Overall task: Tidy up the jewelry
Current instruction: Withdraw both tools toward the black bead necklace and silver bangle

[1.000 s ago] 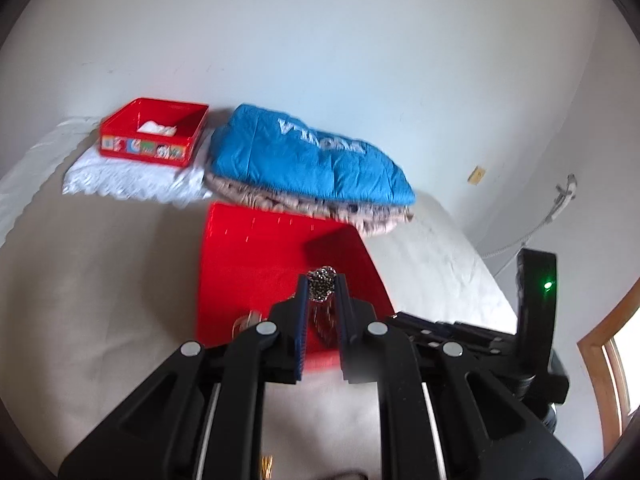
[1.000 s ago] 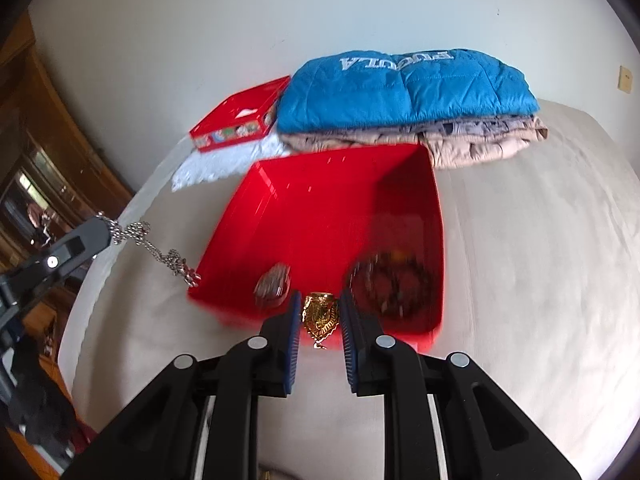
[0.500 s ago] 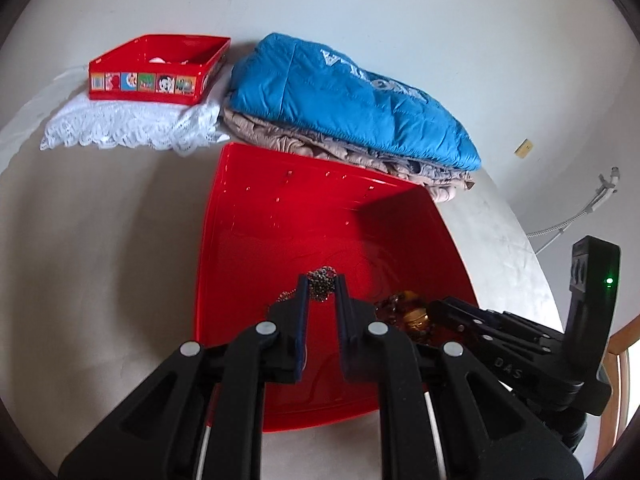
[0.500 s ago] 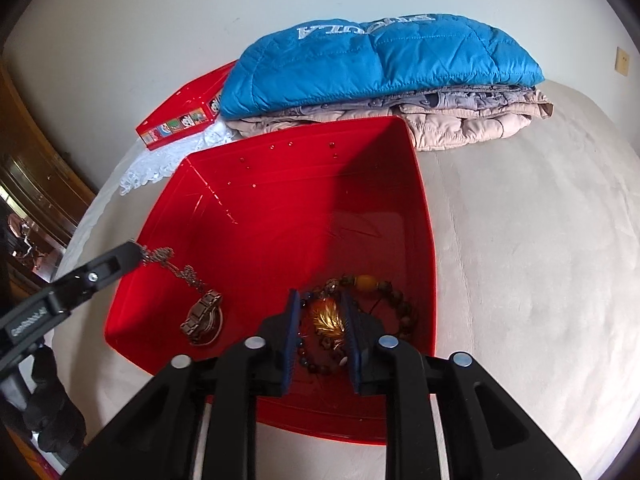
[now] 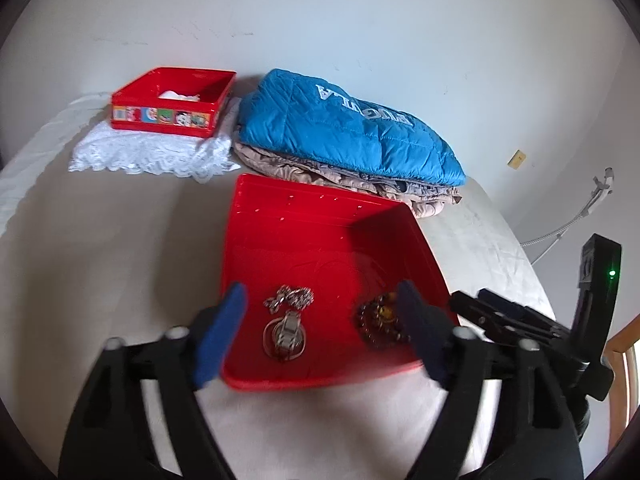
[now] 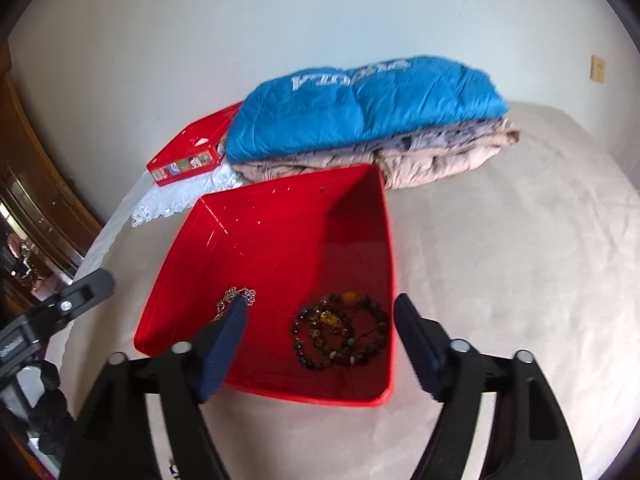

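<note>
- Left gripper (image 5: 320,328) has its jaws opening wide, blue pads (image 5: 218,340) well apart, nothing pinched between them. It hangs over the near end of the red tray (image 5: 316,216).
- Right gripper (image 6: 320,340) is the same deal: jaws opening, not gripping anything, sitting over the near edge of that same tray.
- Silver chain (image 5: 290,298) lies loose on the tray floor, bunched up on the left side, with a round silvery piece (image 5: 286,334) just below it, touching or nearly so. Can't really tell what that round bit is, maybe a watch or a ring-shaped thing.
- Dark beaded bracelets (image 6: 340,336) are piled on the right side of the tray floor, with a gold ornament (image 6: 330,318) resting on top of the pile and an amber bead among them.
- Tray sits on a beige bedspread (image 6: 500,280).
- Behind it there's a blue quilted jacket (image 5: 344,128) folded on top of some beige bedding (image 5: 352,180).
- Further left, a small red tin (image 5: 172,102) with cartoon pictures sits on a white lace cloth (image 5: 148,152).
</note>
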The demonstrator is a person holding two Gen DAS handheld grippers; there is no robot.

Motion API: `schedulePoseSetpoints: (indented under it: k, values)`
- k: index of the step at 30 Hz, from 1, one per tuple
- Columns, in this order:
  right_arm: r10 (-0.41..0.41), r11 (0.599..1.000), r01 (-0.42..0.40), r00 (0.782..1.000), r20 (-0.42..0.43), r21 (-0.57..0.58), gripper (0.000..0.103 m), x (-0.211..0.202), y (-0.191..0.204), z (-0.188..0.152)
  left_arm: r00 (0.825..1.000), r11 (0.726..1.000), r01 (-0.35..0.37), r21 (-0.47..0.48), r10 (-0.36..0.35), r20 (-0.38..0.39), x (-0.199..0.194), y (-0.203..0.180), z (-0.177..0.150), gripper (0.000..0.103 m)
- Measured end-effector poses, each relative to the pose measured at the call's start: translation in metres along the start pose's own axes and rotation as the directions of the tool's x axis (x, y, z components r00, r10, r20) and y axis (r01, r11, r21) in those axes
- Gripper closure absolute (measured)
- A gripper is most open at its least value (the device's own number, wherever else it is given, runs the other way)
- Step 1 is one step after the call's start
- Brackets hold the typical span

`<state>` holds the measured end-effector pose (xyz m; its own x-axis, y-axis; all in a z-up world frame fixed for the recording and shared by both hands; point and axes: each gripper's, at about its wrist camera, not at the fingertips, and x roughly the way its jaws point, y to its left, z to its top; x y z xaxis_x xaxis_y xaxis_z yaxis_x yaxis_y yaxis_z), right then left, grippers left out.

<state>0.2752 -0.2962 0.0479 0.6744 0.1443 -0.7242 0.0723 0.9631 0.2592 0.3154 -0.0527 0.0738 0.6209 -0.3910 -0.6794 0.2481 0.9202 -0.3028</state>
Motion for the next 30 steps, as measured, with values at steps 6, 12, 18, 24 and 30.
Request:
schedulePoseSetpoints:
  k: [6, 12, 18, 24, 30]
  values:
    - [-0.038, 0.999, 0.039, 0.999, 0.023, -0.032, 0.004, -0.034, 0.004, -0.019, 0.998, 0.999, -0.049, 0.013, 0.049, -0.032, -0.024, 0.0, -0.021, 0.011]
    - [-0.008, 0.999, 0.005, 0.998, -0.061, -0.042, 0.004, -0.052, 0.002, -0.055, 0.989, 0.992, -0.121, 0.046, 0.125, -0.081, -0.047, 0.008, -0.063, 0.008]
    - [0.004, 0.996, -0.018, 0.988, -0.152, -0.087, 0.005, -0.066, 0.005, -0.112, 0.977, 0.991, -0.123, 0.062, 0.131, -0.167, -0.066, 0.013, -0.117, 0.008]
    - [0.062, 0.995, -0.081, 0.963, -0.263, -0.063, 0.026, -0.079, 0.0, -0.16, 0.959, 0.998, -0.04, 0.058, 0.054, -0.277, -0.075, 0.002, -0.163, 0.008]
    - [0.047, 0.995, -0.074, 0.945, -0.325, -0.071, 0.039, -0.082, -0.001, -0.19, 0.943, 0.999, -0.019, 0.035, 0.029, -0.332, -0.073, -0.007, -0.193, 0.008]
